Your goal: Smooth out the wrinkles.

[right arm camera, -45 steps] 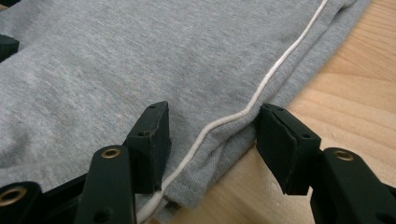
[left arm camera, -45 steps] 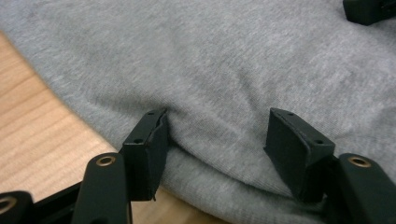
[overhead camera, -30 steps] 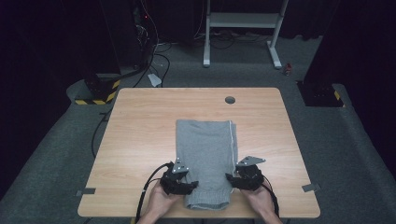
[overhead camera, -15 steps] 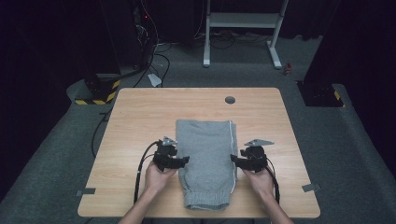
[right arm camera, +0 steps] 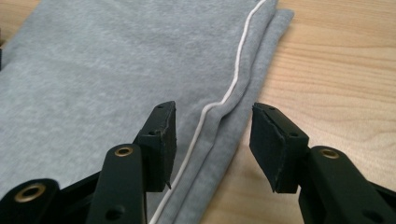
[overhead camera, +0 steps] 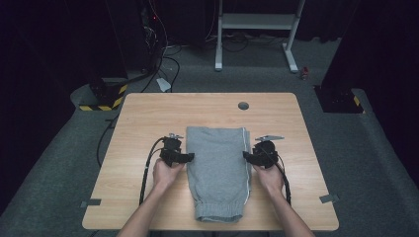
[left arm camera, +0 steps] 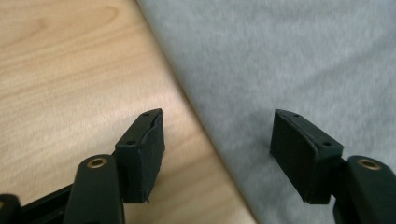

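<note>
Two bare forearms come in from the near edge of the counter, one on each side of the grey pants. The pants lie flat and folded in the middle of the counter, with the stretchy band at the near end and a thin white stripe running down the right side.

The left hand holds the left gripper low over the wood, pointing sideways at the left edge of the pants. In the left gripper view its jaws are spread wide, one over the bare wood and one over the grey cloth, with the cloth edge running between them. They pinch nothing.

The right hand holds the right gripper the same way, pointing in at the right edge. In the right gripper view its jaws stand apart on either side of the folded edge and the white stripe, and the pads do not press the cloth. These jaws have just been closing a little.

There is lots of bare wood to the left, to the right and behind the pants. A small round hole sits near the far edge. The near end of the pants lies close to the counter's near edge.
</note>
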Available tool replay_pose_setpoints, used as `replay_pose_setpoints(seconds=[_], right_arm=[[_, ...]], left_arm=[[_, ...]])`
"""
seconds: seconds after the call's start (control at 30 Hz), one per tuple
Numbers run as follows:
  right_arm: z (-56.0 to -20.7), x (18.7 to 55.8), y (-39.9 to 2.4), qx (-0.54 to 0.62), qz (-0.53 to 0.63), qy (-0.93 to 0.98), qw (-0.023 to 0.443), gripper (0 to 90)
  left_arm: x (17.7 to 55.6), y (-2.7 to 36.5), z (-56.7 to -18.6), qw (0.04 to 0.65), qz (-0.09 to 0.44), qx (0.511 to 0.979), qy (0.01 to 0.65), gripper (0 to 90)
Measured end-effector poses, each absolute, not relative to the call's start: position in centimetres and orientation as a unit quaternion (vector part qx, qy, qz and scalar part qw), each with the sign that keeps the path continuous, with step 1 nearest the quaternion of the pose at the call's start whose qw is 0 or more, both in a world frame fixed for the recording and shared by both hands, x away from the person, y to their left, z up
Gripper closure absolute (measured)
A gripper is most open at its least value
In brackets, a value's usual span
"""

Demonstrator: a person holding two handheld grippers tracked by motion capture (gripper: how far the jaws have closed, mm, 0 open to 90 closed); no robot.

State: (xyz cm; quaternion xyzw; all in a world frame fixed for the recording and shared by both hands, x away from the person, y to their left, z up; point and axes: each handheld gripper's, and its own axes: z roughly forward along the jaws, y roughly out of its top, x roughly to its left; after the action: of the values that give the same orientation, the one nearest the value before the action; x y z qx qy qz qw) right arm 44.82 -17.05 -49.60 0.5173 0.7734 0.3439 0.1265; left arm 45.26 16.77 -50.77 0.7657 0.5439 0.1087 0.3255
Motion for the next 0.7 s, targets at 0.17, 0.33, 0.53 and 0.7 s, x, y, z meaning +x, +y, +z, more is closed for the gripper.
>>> replay_pose_setpoints(seconds=[0.17,0.33,0.53,0.7], right_arm=[[-49.7,46.3,-16.8,0.541,0.335,0.761,0.124,50.5],[-50.0,47.6,-16.5,0.559,0.323,0.754,0.125,50.1],[-50.6,48.7,-15.9,0.567,0.306,0.753,0.136,48.9],[-50.7,49.1,-15.6,0.569,0.302,0.751,0.144,48.8]], left_arm=[[46.3,16.6,-50.7,0.323,0.109,0.764,0.548,34.9],[46.9,16.7,-51.0,0.339,0.114,0.748,0.559,35.3],[48.1,15.8,-50.7,0.304,0.127,0.769,0.548,33.0],[48.7,15.1,-50.7,0.296,0.141,0.771,0.546,32.8]])
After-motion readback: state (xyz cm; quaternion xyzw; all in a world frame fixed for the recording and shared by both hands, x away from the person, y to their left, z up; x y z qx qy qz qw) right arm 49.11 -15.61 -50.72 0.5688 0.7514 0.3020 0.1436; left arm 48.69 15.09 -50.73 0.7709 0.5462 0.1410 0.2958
